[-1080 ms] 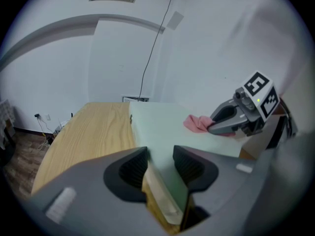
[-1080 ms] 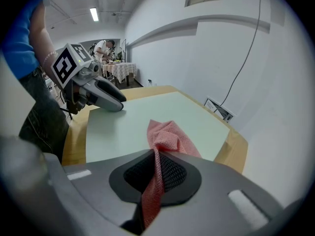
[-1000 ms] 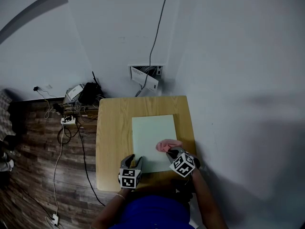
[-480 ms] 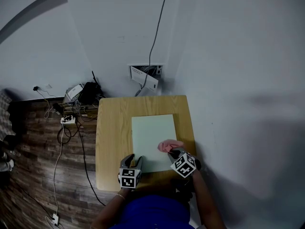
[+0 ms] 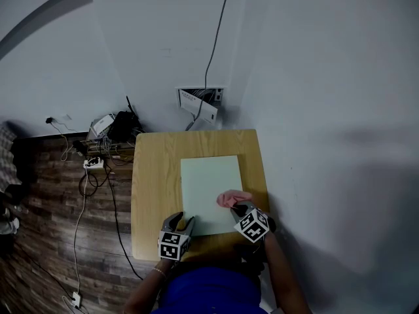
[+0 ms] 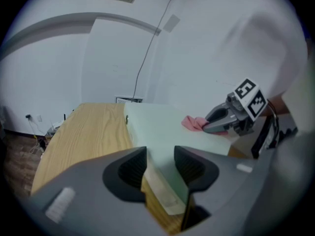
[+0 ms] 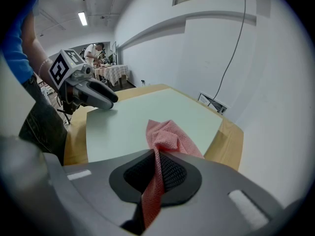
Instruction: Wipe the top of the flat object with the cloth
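Head view: pale green board [image 5: 208, 178] flat on wooden worktop [image 5: 154, 188], nearer its right edge. Left gripper [image 5: 182, 220] at board's near-left corner. Left gripper view: fingers [image 6: 193, 165] part closed, clamped on that corner, tan board edge between them. Right gripper [image 5: 237, 207] over board's near-right part. Right gripper view: fingers [image 7: 173, 172] clenched on pink cloth [image 7: 167, 136], free end bunched on board top. Grippers apart, both at board's near end.
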Motion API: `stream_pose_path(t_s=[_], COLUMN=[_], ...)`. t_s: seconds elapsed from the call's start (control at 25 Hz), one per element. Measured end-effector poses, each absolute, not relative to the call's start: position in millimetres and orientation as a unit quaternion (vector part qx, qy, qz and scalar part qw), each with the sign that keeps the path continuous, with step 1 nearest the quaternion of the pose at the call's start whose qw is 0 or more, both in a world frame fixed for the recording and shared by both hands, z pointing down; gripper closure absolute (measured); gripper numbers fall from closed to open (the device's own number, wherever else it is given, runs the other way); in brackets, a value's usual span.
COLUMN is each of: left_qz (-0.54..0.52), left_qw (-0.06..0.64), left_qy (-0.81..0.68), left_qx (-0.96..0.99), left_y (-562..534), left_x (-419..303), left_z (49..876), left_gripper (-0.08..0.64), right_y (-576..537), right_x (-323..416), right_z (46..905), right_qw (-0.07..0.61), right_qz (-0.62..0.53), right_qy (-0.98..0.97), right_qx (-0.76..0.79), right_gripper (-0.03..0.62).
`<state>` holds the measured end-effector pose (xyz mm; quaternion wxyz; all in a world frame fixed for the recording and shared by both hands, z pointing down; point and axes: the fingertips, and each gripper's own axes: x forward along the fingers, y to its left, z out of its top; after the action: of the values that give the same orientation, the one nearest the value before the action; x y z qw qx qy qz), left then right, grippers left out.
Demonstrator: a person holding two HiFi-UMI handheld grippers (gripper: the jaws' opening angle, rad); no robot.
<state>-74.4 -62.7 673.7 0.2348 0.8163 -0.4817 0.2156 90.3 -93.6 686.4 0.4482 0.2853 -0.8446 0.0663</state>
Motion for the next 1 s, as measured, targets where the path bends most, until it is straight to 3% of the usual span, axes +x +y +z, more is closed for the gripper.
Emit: stream_pose_path(t_s=[0.56,0.72,1.0], left_qz=[0.270,0.296,0.300], left_qw=[0.180,0.151,0.165], left_qy=[-0.364,-0.355,-0.366], left_qx=[0.873,0.874,0.865], left_y=[-16,-16,-16], left_x=[-52,-53,-55], left_z=[675,681,682], left_gripper=[0.261,0.261,0.265], right_y=[-92,-93,-94], right_x=[90,89,90], right_z=[686,686,682], right_qw=[0.440,0.438,0.436], right_qz=[0.073,0.075,0.079], right_qy=[-0.842,-0.841,-0.840], right_qx=[0.303,0.307,0.314], right_gripper=[0.580,0.581,0.581])
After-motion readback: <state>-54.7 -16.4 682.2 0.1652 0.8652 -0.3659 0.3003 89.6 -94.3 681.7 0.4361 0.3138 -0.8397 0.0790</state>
